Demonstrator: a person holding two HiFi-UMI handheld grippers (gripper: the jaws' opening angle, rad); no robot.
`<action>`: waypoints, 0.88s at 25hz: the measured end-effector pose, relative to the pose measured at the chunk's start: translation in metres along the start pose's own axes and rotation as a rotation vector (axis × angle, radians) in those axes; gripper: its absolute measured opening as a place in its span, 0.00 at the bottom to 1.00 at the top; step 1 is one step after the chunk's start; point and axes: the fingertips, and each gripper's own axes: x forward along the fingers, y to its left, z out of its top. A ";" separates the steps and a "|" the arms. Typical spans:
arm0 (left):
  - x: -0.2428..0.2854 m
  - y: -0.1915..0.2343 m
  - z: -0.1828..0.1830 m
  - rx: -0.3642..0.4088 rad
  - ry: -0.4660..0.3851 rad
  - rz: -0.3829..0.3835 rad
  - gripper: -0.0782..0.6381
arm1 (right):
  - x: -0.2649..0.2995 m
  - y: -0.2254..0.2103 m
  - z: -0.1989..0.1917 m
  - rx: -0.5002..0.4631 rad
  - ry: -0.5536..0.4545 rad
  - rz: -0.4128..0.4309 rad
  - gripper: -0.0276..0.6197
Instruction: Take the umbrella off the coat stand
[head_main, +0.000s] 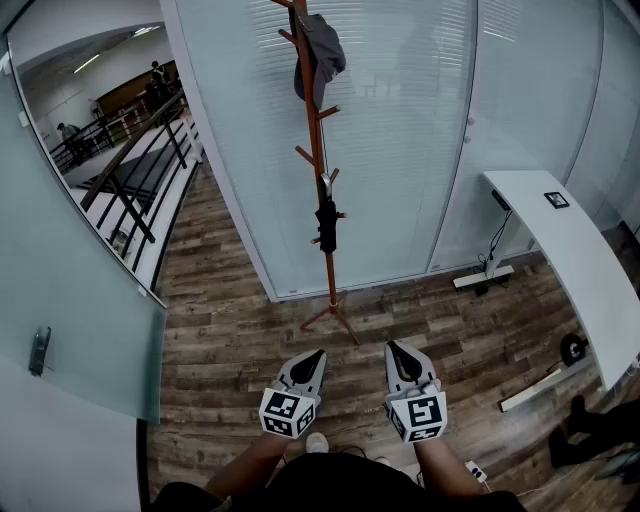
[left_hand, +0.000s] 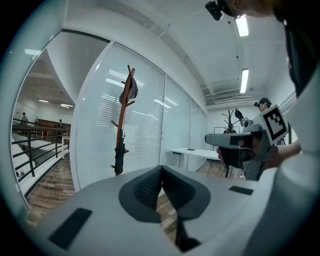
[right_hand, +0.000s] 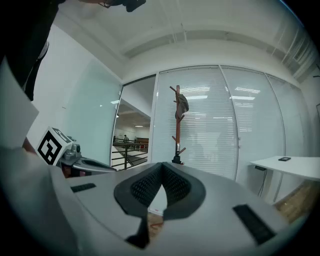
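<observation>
A folded black umbrella hangs by its handle from a low peg of the orange wooden coat stand, which stands in front of a glass wall. The same umbrella shows in the left gripper view, and its lower part peeks over the jaws in the right gripper view. A grey garment hangs near the stand's top. My left gripper and right gripper are held side by side, well short of the stand. Both are shut and hold nothing.
A white desk runs along the right, with a small dark device on it and cables below. An open glass door stands at the left, with a railing beyond. The floor is wood plank.
</observation>
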 end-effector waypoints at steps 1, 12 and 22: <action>0.000 -0.001 0.001 0.002 0.000 -0.003 0.13 | 0.001 0.001 0.002 0.011 -0.021 0.002 0.05; 0.000 -0.007 0.010 0.072 -0.007 -0.042 0.13 | 0.015 0.001 -0.013 0.029 -0.024 0.014 0.05; -0.004 -0.009 -0.005 0.086 0.032 -0.147 0.13 | 0.013 0.017 -0.020 -0.006 0.027 0.022 0.05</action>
